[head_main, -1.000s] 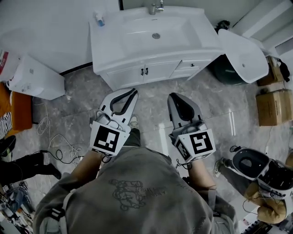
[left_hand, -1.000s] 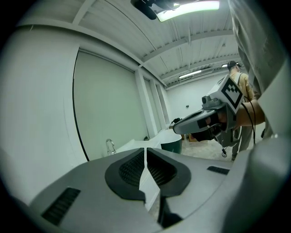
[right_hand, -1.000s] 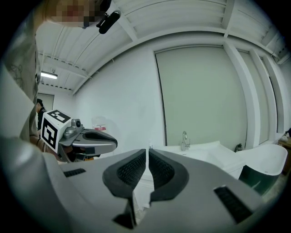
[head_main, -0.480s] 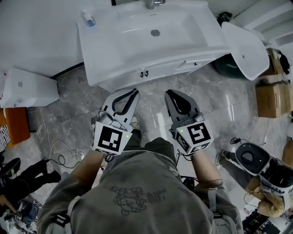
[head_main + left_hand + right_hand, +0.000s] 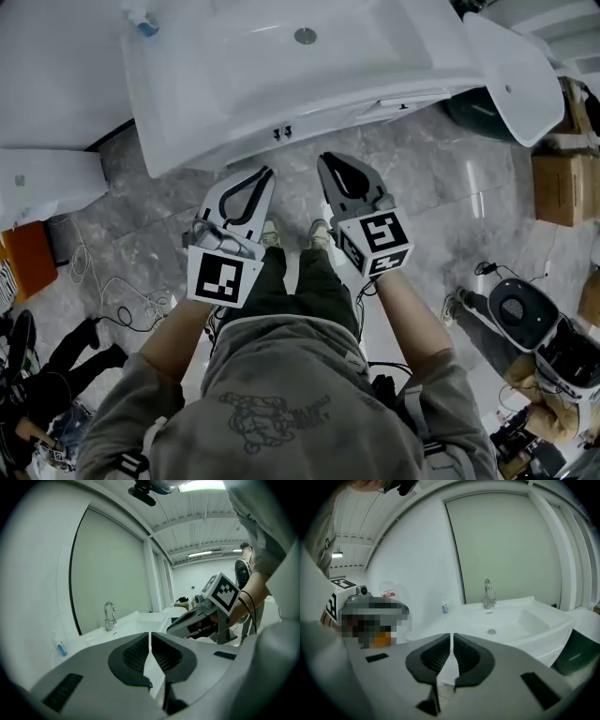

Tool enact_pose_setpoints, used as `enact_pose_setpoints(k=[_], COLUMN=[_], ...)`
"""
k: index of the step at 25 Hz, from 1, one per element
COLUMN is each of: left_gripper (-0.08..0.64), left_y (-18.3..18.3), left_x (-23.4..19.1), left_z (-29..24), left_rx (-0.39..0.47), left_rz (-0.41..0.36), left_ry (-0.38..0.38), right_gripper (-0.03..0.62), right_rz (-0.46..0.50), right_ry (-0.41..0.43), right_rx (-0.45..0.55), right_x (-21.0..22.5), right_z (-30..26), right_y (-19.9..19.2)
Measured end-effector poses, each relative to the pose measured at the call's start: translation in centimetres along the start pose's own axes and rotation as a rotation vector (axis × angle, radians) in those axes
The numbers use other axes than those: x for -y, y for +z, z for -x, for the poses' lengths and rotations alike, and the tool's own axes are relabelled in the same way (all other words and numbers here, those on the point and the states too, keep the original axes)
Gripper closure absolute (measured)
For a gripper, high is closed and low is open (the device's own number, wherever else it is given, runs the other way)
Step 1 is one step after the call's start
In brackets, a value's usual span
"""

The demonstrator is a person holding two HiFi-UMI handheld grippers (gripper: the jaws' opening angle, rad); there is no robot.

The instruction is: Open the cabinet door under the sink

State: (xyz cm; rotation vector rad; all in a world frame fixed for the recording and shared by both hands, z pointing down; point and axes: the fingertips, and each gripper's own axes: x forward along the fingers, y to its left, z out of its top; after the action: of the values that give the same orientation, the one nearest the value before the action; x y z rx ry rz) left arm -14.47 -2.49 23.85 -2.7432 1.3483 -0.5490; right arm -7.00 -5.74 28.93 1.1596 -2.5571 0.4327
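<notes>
A white sink vanity fills the top of the head view, its basin drain near the top edge. Under the counter rim only a strip of the cabinet front shows, with two small dark door handles. My left gripper and right gripper point at the cabinet, side by side, a short way short of the handles. Both are shut on nothing. In the left gripper view the jaws meet over the counter, faucet beyond. The right gripper looks over the basin.
A blue-capped bottle stands on the counter's left. A white basin piece and dark bin sit right of the vanity, cardboard boxes beyond. A white box and loose cables lie at left. My feet stand between the grippers.
The person has stepped toward the vanity, which has slid up and grown in the head view. Both grippers moved forward toward the cabinet handles and stayed shut.
</notes>
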Motion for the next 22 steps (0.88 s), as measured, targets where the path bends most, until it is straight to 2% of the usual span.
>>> enact_pose_setpoints(k=[8,14,16,17,22], left_gripper=[0.531,0.531,0.531,0.531,0.531], left_y=[-7.3,-12.5,-14.4,-15.3,-18.1], left_x=[1.1,1.6,1.5,1.5,1.0], left_z=[-2.7,-6.6,-7.3,-7.6,-10.8], left_rx=[-0.062,-0.121,-0.15,-0.168,-0.208], left_rz=[0.067,0.053,0.06,0.064,0.117], left_ry=[0.095,0.081,0.086,0.089,0.093], right_gripper=[0.552,0.549,0.511,0.477,0.477], right_rz=[0.0,-0.001,-0.011,-0.018,-0.029], right_ry=[0.013,0.013,0.017,0.019,0.015], right_rx=[-0.066,-0.141,-0.161,-0.164,-0.209], right_x=[1.4,4.0,4.4,4.5,7.2], right_z=[-5.0,-10.1,-11.7,-12.4,-16.3], right_y=[-7.2,-12.1,-13.9,-14.6,-18.9])
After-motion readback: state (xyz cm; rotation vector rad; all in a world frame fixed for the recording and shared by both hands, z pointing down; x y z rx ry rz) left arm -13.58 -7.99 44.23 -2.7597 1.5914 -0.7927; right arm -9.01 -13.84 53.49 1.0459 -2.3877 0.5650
